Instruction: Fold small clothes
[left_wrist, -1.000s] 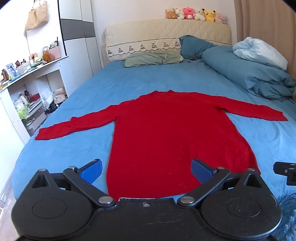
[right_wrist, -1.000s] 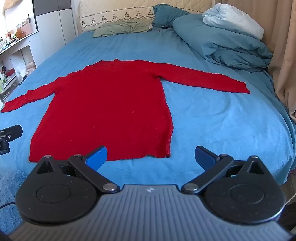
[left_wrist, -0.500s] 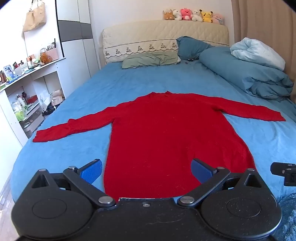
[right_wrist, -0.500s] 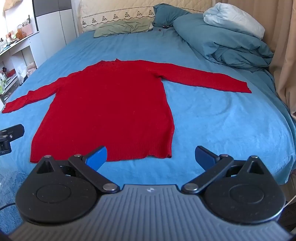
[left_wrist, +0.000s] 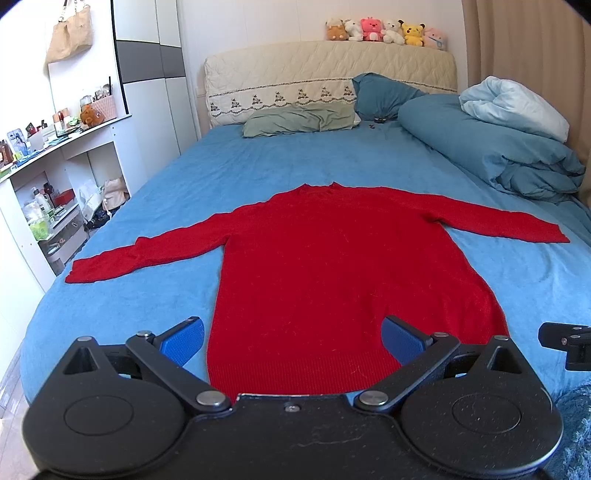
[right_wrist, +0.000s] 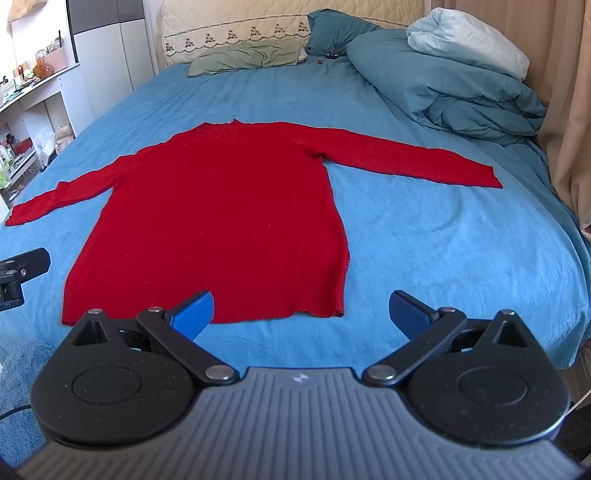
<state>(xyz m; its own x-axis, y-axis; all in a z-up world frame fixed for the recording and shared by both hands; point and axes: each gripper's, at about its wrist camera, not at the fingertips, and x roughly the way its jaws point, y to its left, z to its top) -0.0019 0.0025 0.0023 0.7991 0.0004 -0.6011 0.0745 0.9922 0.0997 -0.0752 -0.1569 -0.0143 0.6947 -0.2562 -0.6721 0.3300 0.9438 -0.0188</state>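
Observation:
A red long-sleeved sweater (left_wrist: 343, 266) (right_wrist: 221, 214) lies flat on the blue bed sheet (left_wrist: 207, 184), both sleeves spread out sideways, hem toward me. My left gripper (left_wrist: 291, 341) hovers open just above the hem, its blue pads wide apart with nothing between them. My right gripper (right_wrist: 301, 312) is open too, near the hem's right corner, over bare sheet. The left sleeve cuff (left_wrist: 85, 271) reaches the bed's left edge; the right cuff (right_wrist: 484, 177) lies close to the duvet.
A bundled blue duvet (left_wrist: 491, 155) with a pale blanket on top fills the bed's far right. Pillows (left_wrist: 299, 120) and a padded headboard (left_wrist: 325, 74) with plush toys stand at the back. White shelves (left_wrist: 44, 184) crowd the left; a curtain (right_wrist: 569, 110) hangs right.
Both grippers have drifted slightly, so the sweater sits a little differently in each view. The sweater has not moved and both grippers stay open.

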